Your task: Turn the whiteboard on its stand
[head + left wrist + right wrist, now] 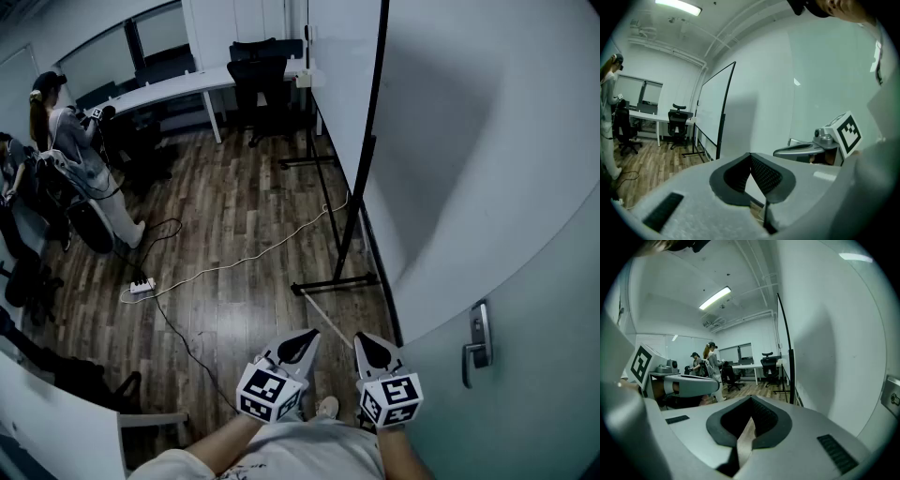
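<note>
The wood floor fills most of what I see, with a pale wall running along the right. The whiteboard sits on its black stand just beside that wall, ahead of me and to the right, nearly edge-on to me. Parked along the wall like that, it is probably being kept out of the walkway, and I judge it will need room on the floor side to swing.

At the far end is a long white counter with an office chair near it. A person stands at the far left, well apart from the board.

I hold my left gripper and right gripper near my body, side by side and tipped slightly down. Both pairs of jaws are closed tight with nothing between them. I take that as a carrying posture, since the board is not yet within reach.

A white cable trails from a power strip toward the stand, and it could snag as the stand turns.
</note>
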`<state>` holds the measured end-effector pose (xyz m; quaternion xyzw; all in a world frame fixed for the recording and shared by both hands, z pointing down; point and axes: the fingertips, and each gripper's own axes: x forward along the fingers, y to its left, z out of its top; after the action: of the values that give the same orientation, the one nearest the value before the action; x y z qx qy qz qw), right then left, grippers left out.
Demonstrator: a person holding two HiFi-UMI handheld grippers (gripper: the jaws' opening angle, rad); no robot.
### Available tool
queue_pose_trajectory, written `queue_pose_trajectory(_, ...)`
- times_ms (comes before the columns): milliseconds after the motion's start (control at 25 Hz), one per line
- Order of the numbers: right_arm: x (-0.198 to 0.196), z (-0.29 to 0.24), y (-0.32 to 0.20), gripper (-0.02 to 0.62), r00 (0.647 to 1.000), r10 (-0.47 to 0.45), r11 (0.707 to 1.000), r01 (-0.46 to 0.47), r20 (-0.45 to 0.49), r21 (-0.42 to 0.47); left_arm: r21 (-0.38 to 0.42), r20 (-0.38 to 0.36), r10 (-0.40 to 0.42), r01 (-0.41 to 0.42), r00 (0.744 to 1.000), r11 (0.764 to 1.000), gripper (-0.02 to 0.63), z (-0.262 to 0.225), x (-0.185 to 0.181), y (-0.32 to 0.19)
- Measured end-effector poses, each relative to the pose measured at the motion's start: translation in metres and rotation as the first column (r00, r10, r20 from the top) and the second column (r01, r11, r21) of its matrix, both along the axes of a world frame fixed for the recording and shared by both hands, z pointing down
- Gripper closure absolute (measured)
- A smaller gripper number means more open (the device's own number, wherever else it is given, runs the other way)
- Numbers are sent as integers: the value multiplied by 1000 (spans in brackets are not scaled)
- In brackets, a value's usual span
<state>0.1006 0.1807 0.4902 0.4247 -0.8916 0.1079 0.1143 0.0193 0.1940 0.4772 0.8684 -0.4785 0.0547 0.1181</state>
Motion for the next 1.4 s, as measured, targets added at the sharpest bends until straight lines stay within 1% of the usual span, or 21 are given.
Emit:
queue_pose_trajectory(360,-12,4,2,589,1000,11,1000,-11,-4,5,7,-8,9,-9,1000,1000,595,3,-12,0)
queue_pose_trajectory(560,-23,0,1,589,998,31,999,-31,59,9,14,-8,20,-20,1000,1000,595,3,-23,2)
queue_pose_trajectory(800,-42,5,5,589,996,48,999,-49,76,9,13,-24,31,-30,999,999,595,7,-43,8)
queue_pose_trajectory(1000,-59,10,11,589,997,37,999,-37,70,0,22,-9,38,-38,999,999,595,12,-57,10)
queue_pose_trajectory(1240,-66,13,-3,589,997,31,999,-30,76,-16,6,-26,41,-41,999,999,595,11,-60,-5)
queue_pose_trajectory(1400,-65,18,-27,589,996,40,999,-38,75,-18,7,-13,42,-42,999,999,595,16,-61,-28)
